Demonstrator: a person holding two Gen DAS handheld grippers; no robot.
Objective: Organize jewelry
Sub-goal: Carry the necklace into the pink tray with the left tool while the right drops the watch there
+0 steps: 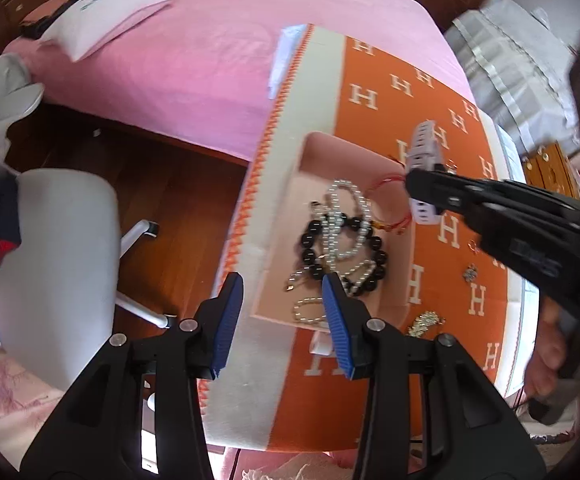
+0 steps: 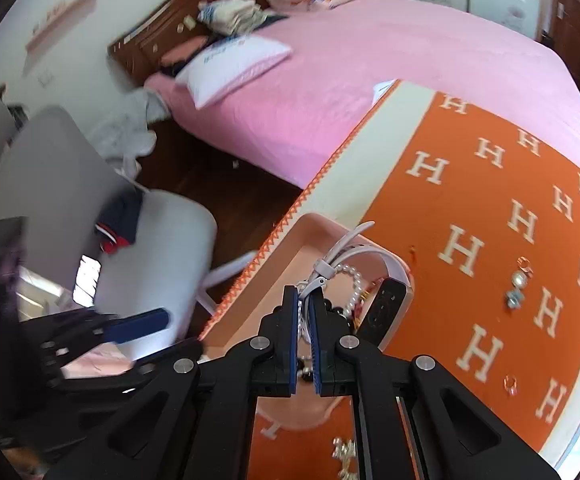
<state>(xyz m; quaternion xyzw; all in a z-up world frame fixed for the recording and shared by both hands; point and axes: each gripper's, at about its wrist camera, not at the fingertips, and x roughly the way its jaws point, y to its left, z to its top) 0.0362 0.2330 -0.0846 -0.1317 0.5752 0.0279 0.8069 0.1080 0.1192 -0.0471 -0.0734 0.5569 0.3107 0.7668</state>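
The left gripper (image 1: 283,320) hangs wide open and empty over the near left edge of the orange H-patterned blanket (image 1: 442,376), seemingly in reserve; just right, the pink tray (image 1: 314,160) holds one black bead bracelet (image 1: 310,254), one pearl strand (image 1: 344,216) and one red cord (image 1: 386,180); the right gripper (image 2: 304,320) is clamped on a white watch strap (image 2: 344,254) above the tray, probably to lay it inside; about three small pieces (image 2: 518,282) lie loose toward the blanket's right edge.

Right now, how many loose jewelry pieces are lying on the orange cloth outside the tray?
4 clear: gold piece by the tray's near end, pearl piece mid-cloth, silver piece beside it, small ring closer in. More may be hidden.
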